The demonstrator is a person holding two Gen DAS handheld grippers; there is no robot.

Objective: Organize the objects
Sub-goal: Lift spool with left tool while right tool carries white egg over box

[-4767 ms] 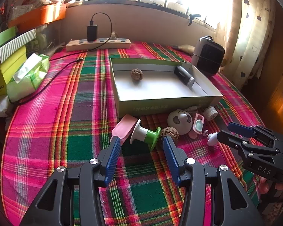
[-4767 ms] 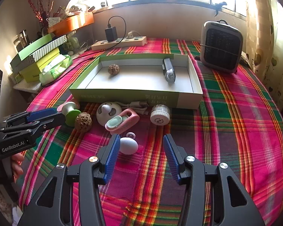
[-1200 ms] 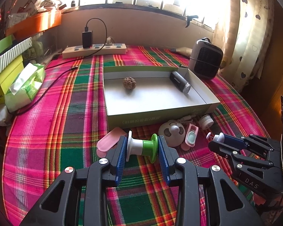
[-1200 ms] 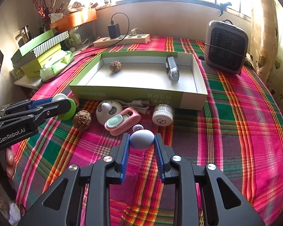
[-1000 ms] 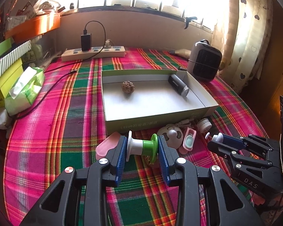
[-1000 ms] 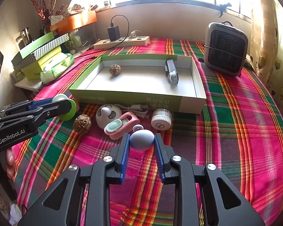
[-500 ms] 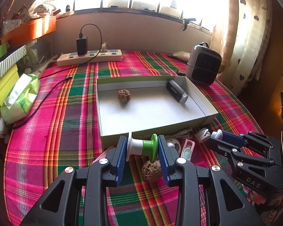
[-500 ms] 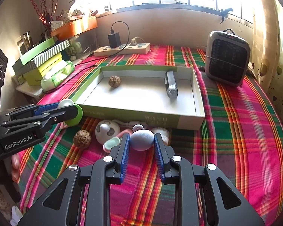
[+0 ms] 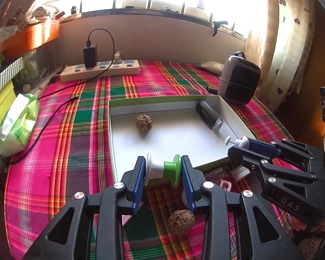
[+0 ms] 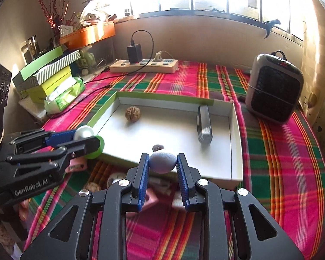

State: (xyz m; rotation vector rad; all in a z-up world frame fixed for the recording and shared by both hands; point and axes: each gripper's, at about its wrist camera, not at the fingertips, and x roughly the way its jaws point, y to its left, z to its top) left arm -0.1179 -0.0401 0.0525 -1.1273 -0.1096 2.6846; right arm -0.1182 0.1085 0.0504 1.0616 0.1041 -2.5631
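Observation:
My left gripper (image 9: 163, 170) is shut on a white and green spool (image 9: 163, 169), held in the air over the near edge of the shallow box (image 9: 111, 130). My right gripper (image 10: 162, 165) is shut on a pale egg-shaped object (image 10: 162, 162), also above the box's (image 10: 236, 143) near wall. Inside the box lie a walnut (image 9: 143, 123) and a dark cylindrical device (image 9: 209, 117). On the cloth below, a second walnut (image 9: 181, 221) lies by my left fingers. The right gripper (image 9: 240, 144) shows at the right of the left wrist view.
A pink item (image 10: 150, 199) and other small things lie on the plaid cloth in front of the box, partly hidden by my grippers. A small heater (image 10: 274, 91) stands at the right, a power strip (image 10: 144, 65) at the back, a tissue pack (image 9: 16, 125) and boxes (image 10: 47, 73) at the left.
Both grippers have moved forward and a little up with their loads, from over the loose items on the cloth to above the box's near wall. Their grips are unchanged.

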